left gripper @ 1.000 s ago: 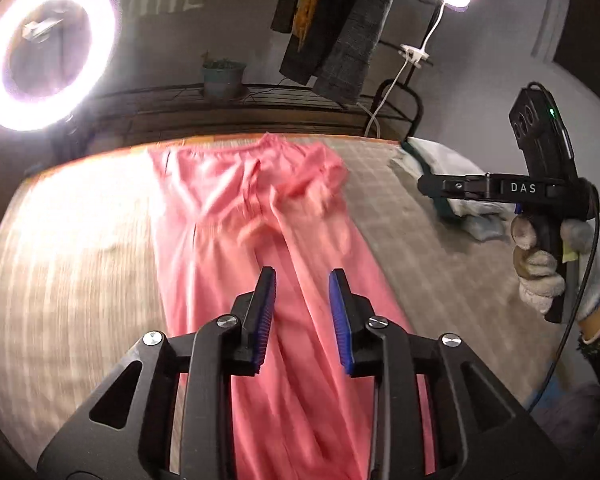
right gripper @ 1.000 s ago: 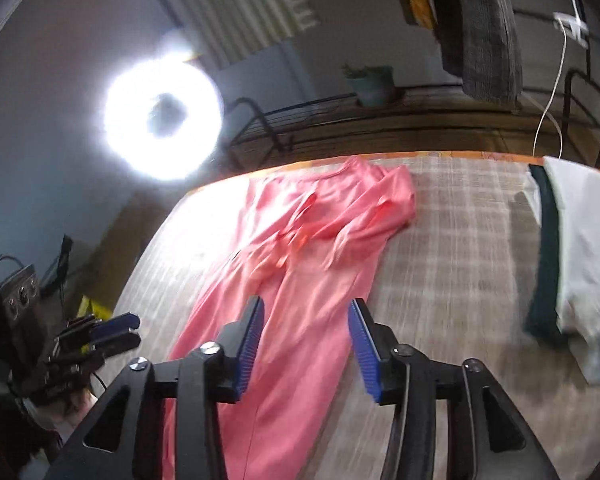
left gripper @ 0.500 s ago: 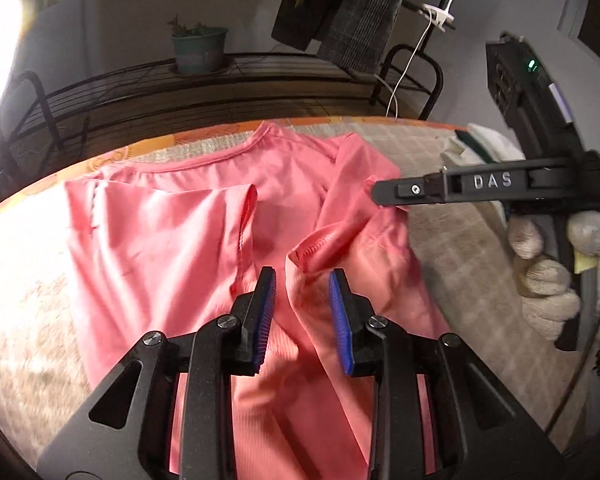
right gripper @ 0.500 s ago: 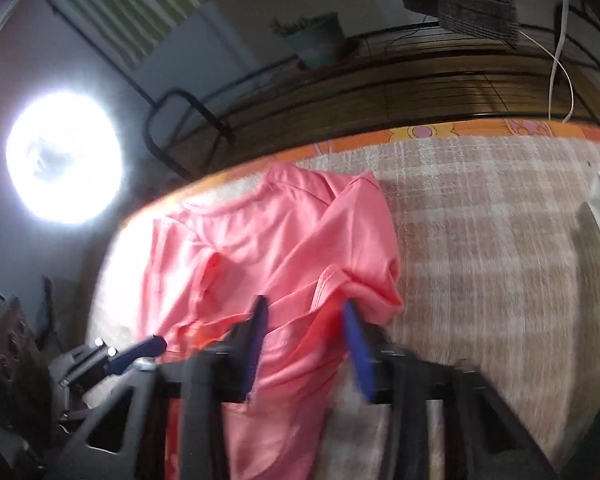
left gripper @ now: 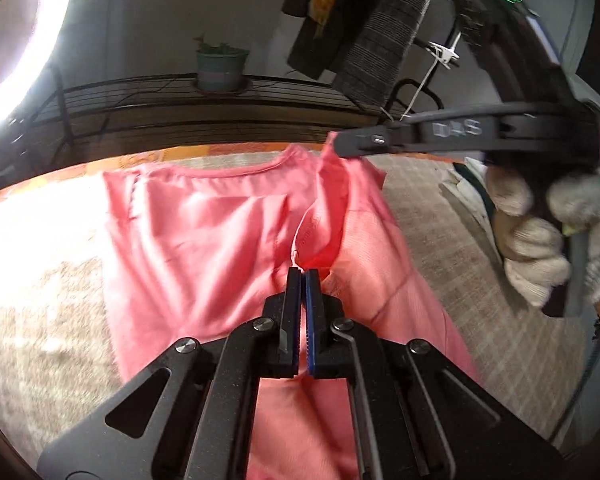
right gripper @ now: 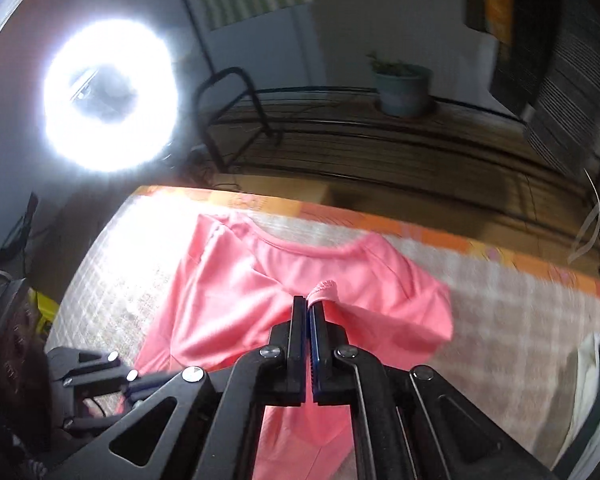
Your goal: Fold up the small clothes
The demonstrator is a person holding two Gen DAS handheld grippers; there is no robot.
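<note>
Pink garment spread flat on checked tabletop, neckline toward far edge, near orange border. Left gripper: jaws just closed, pressed together, pinching a raised fold of pink fabric near garment centre. Right gripper: jaws just closed, pressed together, pinching a small bunched hem of pink fabric that protrudes above the tips. Right gripper body held in a gloved hand, tips at the garment's right shoulder area. Pale folded cloth lying at right table edge, apart from garment. Potted plant on wire shelf behind table; contents beyond foliage not discernible. Ring light lit at left.
</note>
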